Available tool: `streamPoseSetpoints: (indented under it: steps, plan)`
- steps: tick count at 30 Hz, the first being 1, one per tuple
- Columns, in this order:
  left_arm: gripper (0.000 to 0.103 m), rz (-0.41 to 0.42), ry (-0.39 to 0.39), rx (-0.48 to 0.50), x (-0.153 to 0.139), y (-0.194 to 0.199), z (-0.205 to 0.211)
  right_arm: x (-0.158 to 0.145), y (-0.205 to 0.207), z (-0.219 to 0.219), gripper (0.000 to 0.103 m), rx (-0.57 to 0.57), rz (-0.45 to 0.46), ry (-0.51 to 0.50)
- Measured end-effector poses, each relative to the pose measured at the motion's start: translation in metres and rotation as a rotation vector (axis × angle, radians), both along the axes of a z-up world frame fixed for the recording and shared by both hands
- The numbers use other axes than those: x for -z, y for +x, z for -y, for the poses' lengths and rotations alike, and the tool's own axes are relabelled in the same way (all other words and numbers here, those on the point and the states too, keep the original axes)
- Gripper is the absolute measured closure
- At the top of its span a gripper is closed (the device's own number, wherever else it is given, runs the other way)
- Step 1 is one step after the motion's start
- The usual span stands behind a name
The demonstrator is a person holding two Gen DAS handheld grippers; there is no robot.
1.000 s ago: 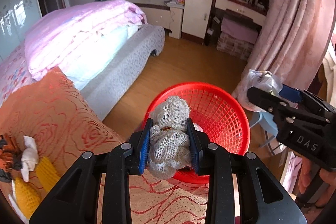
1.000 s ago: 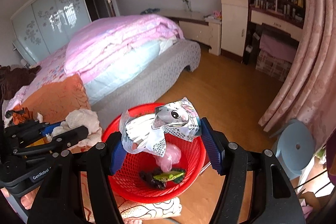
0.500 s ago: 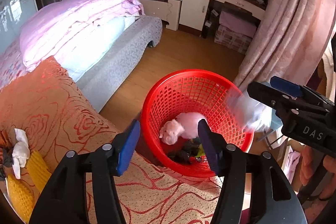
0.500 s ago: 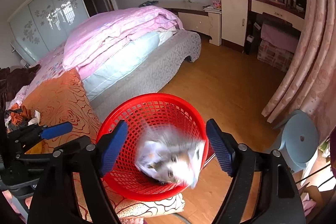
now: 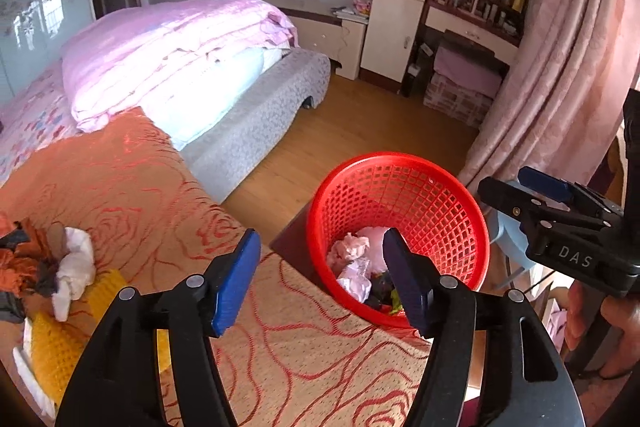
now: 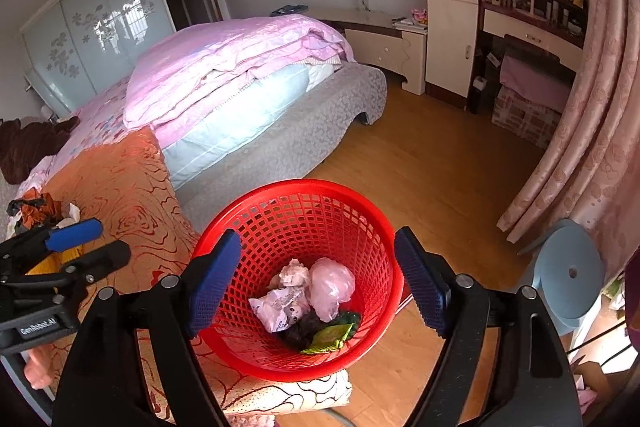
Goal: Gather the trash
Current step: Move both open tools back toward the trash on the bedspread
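Note:
A red mesh basket (image 5: 400,157) (image 6: 300,183) stands on the floor against the orange blanket. In it lie a white net wad (image 6: 294,273), a pink bag (image 6: 332,285), a printed wrapper (image 6: 280,307) and a green wrapper (image 6: 332,335). My right gripper (image 6: 317,235) (image 5: 504,183) hangs open above the basket, holding nothing. My left gripper (image 5: 320,239) (image 6: 110,239) is over the blanket's edge beside the basket; its jaws are opening with nothing between them. More trash lies on the blanket at the left: a white tissue (image 5: 74,267), yellow netting (image 5: 52,339) and orange-dark scraps (image 5: 20,259).
A bed with a pink quilt (image 6: 240,67) fills the left and middle. Wooden floor (image 6: 440,167) runs past the basket. A blue stool (image 6: 568,275) and a pink curtain (image 6: 592,131) stand at the right, a dresser (image 6: 452,27) at the far wall.
Both grippers opened. The net wad fell from the left one and the printed wrapper from the right one into the basket. The left gripper drew sideways off the basket toward the blanket.

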State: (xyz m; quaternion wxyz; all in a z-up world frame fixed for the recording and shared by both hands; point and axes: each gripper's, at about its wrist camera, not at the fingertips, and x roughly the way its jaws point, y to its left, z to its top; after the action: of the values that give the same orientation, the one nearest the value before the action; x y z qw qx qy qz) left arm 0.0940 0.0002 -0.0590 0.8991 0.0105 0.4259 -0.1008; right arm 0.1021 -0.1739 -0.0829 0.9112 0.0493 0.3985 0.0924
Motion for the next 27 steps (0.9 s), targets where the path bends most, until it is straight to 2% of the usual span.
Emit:
streamPoseSetpoints:
  steps: [12, 23, 27]
  plan:
    - [0.041, 0.053, -0.01, -0.11, -0.019, -0.033, -0.05, -0.004, -0.01, -0.022, 0.027, -0.059, 0.024, -0.017]
    - [0.041, 0.083, -0.018, -0.335, -0.03, -0.072, -0.141, -0.006, -0.022, -0.049, 0.027, -0.127, 0.031, -0.031]
    - [0.041, 0.079, 0.007, -0.431, -0.03, -0.086, -0.18, -0.004, -0.027, -0.061, 0.027, -0.158, 0.023, -0.037]
